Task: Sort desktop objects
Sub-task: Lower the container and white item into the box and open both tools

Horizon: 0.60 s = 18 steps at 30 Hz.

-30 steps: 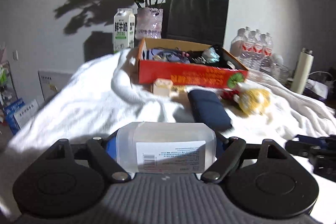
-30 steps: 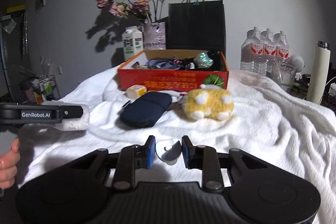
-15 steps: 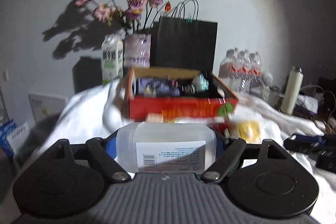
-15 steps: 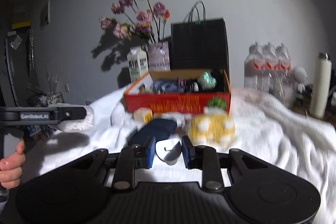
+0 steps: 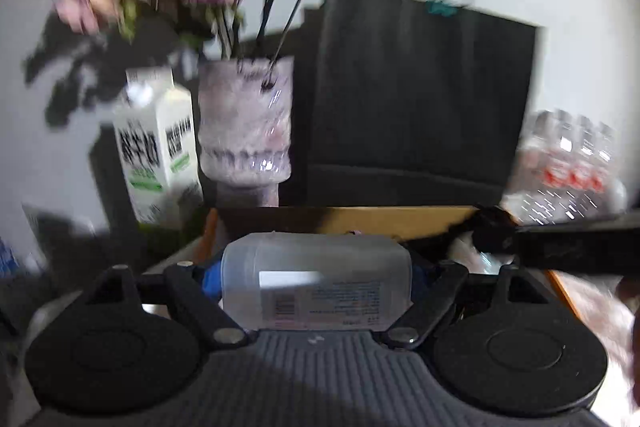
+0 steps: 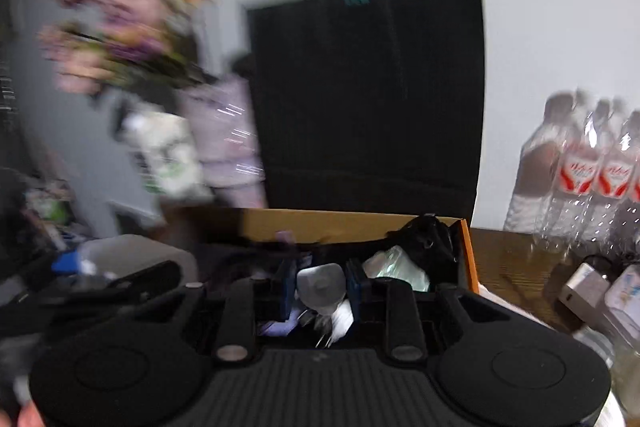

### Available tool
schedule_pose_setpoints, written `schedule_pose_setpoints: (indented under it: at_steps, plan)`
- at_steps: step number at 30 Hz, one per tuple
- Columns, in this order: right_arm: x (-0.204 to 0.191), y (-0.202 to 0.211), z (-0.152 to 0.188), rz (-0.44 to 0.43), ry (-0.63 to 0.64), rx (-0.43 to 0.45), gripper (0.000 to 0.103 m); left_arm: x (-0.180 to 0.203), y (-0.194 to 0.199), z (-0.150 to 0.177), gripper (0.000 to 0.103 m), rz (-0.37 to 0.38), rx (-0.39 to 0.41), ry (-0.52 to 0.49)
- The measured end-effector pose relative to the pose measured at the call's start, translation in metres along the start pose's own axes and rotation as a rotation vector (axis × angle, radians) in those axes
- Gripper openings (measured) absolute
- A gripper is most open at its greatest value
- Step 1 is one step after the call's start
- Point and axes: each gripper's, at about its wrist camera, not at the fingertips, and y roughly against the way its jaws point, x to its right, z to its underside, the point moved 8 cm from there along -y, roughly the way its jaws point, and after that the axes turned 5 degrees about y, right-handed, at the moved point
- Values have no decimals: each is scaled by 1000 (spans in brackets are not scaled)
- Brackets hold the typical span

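Over cardboard box – left tongs clamp plastic bottle; right tongs clamp small white object.

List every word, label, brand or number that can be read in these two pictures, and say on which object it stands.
White milk carton: large black Chinese characters, too blurred to read.
Translucent plastic bottle held in the left tongs: white label with a barcode and fine print, too small to read.
Clear water bottles with red labels: white marks, unreadable.
Small white object in the right tongs: no text visible.
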Motion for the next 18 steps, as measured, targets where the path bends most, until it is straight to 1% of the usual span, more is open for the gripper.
schedule_pose_setpoints:
  at_steps: [2, 3, 4, 5, 6, 7, 8, 9, 12, 14, 15, 17, 18]
  plan:
    - [4, -39, -6, 11, -3, -57, 26, -2, -28, 2, 83, -6, -48, 16]
    - [8, -55, -8, 27, 1, -78, 26, -2, -41, 4, 84, -23, -80, -3]
    - [12, -67, -8, 48, -7, -94, 27, -3, -49, 4, 84, -56, -98, -35]
    - [14, -76, -9, 65, -9, -99, 27, -4, -55, 3, 86, -91, -97, -74]
    - [17, -81, -11, 78, -7, -94, 36, -5, -57, 0, 87, -114, -82, -111]
    - [20, -83, -14, 94, -16, -99, 44, -6, -56, -3, 92, -121, -69, -133]
    - [23, -82, -16, 106, -40, -103, 59, -8, -53, -6, 97, -110, -59, -137]
    - [25, -79, -18, 97, -62, -93, 64, -10, -49, -10, 97, -94, -57, -130]
    - [28, -60, -24, 59, -80, -48, 64, -16, -34, -19, 100, -62, -65, -101]
    - [29, -48, -22, 74, -74, -57, 64, -22, -24, -23, 102, -103, -64, -92]
    - [30, -41, -20, 80, -66, -66, 65, -25, -19, -24, 102, -124, -82, -88]
    - [30, -27, -15, 98, -50, -87, 65, -31, -8, -21, 102, -159, -139, -77]
    - [30, -19, -12, 106, -42, -90, 68, -34, -2, -18, 102, -176, -172, -73]
